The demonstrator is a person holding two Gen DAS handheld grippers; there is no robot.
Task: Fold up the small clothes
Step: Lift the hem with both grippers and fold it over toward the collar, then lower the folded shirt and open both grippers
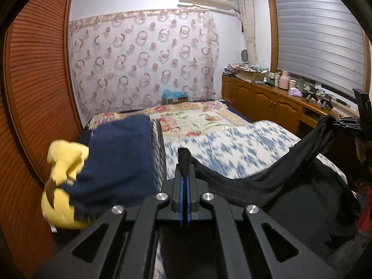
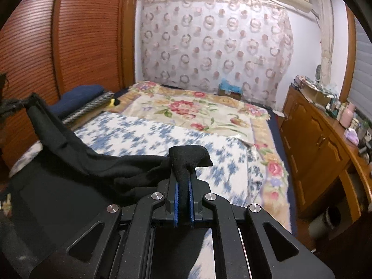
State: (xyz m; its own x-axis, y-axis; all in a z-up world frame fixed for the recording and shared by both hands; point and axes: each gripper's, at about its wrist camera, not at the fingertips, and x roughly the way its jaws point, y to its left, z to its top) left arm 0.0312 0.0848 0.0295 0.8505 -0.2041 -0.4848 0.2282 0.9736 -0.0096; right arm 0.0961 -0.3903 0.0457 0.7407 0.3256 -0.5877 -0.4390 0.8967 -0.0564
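A black garment (image 1: 290, 181) hangs stretched between my two grippers above the bed. My left gripper (image 1: 185, 162) is shut on one corner of it, which pokes out past the fingertips. My right gripper (image 2: 183, 169) is shut on the other corner, and the black garment (image 2: 88, 162) sags to the left from there. In the left wrist view the right gripper (image 1: 346, 123) shows at the far right holding the cloth up. In the right wrist view the left gripper (image 2: 14, 107) shows at the far left edge.
The bed has a blue-and-white patterned sheet (image 2: 151, 134) and a floral blanket (image 2: 190, 109) beyond it. A pile of folded clothes, dark blue (image 1: 121, 158) and yellow (image 1: 62, 162), lies at the left by the wooden wardrobe (image 1: 34, 81). A wooden cabinet (image 2: 320, 144) stands on the right.
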